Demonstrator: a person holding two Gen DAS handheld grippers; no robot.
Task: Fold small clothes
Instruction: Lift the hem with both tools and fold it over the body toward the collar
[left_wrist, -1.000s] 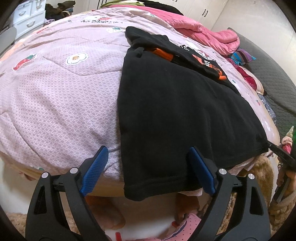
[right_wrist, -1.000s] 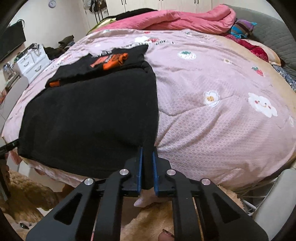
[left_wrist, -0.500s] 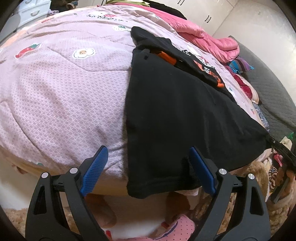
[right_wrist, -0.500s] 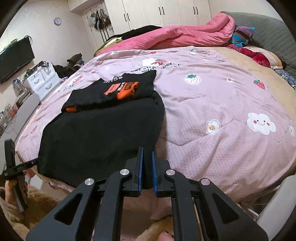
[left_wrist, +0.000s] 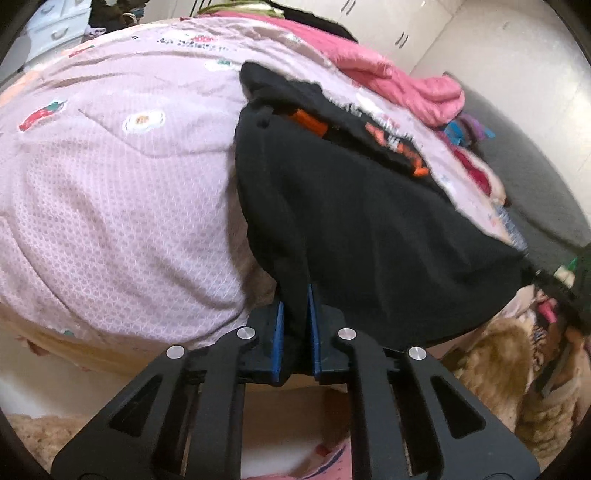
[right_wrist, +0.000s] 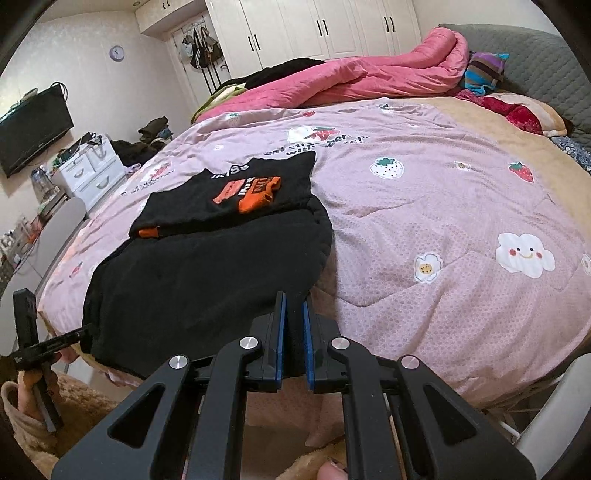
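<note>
Nearest to me, my left hand-held gripper is clamped tight on the near hem of the black garment, the blue pads pinching a fold of cloth between them. My right hand-held gripper is likewise closed hard on the same hem at its other corner, black fabric squeezed between its pads. In the right wrist view I can see the left hand-held gripper from the side, at the garment's far-left corner, gripped by a hand in a fluffy beige sleeve.

The black garment lies spread across the near part of the bed's pink quilt, its near edge lifted off the bed edge and stretched between my two grippers. Just beyond it, touching its far edge, lies a second black garment with orange print, flat on the quilt.

Farther back a rumpled pink duvet is heaped along the bed, with a striped cloth at its right end. White wardrobe doors stand behind, and a white drawer unit beside the bed on the left.
</note>
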